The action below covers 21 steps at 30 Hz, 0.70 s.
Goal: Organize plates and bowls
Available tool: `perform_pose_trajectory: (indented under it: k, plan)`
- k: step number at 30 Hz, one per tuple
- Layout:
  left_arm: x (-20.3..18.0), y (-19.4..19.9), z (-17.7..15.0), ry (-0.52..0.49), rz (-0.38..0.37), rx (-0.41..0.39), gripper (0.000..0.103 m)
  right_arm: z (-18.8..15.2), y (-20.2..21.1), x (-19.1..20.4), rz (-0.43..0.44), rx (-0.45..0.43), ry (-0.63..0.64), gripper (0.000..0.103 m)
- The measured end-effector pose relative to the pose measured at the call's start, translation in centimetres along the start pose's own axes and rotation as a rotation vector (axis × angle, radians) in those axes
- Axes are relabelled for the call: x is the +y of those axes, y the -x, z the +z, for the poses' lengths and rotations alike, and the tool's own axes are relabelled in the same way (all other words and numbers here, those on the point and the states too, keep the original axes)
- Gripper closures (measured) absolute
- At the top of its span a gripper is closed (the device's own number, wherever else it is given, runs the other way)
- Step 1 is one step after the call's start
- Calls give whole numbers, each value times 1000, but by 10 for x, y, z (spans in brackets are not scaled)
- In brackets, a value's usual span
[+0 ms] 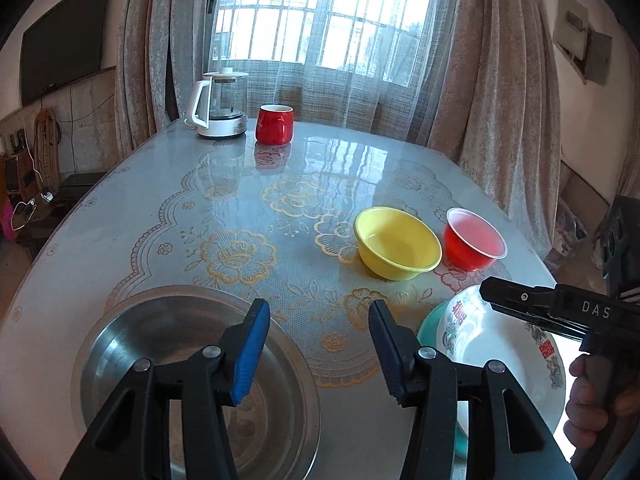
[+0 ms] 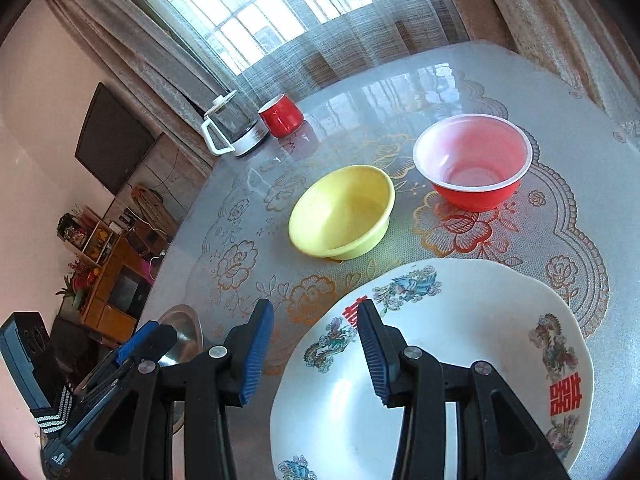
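Jaws on both grippers stood apart with nothing between them. Left gripper (image 1: 318, 344) hung over bare tablecloth (image 1: 248, 200), its blue pad overlapping the steel plate (image 1: 160, 332) at lower left of that view, so a chunk of the plate was hidden and its near edge was cut off by the frame. Right gripper (image 2: 316, 344) sat over the rim of the white patterned plate (image 2: 480, 320), whose bottom ran out of frame. In the left view a teal rim (image 1: 430, 320) peeked out from under that plate, couldn't tell what it was. Yellow bowl (image 2: 340, 212) and red bowl (image 2: 472, 160) sat side by side mid-table, apart from each other. Kettle (image 1: 220, 104) and red mug (image 1: 274, 124) were far back by the curtain.
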<state>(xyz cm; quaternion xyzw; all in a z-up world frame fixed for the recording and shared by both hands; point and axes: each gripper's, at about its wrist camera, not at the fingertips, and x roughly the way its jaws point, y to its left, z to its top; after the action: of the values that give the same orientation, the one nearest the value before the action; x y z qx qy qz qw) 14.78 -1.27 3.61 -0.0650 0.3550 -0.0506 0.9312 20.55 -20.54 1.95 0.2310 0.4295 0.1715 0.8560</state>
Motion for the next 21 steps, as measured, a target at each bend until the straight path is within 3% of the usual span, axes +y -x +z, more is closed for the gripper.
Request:
perform_pose_trajectory:
  k: [6,21]
  plan:
    - [-13,-28,8,-10,18,62,51,14,-8,-13,-11,6,-30,59]
    - [-13,-69,32,39,-32,121,51,44,-40,-29,-78,21,-70,63]
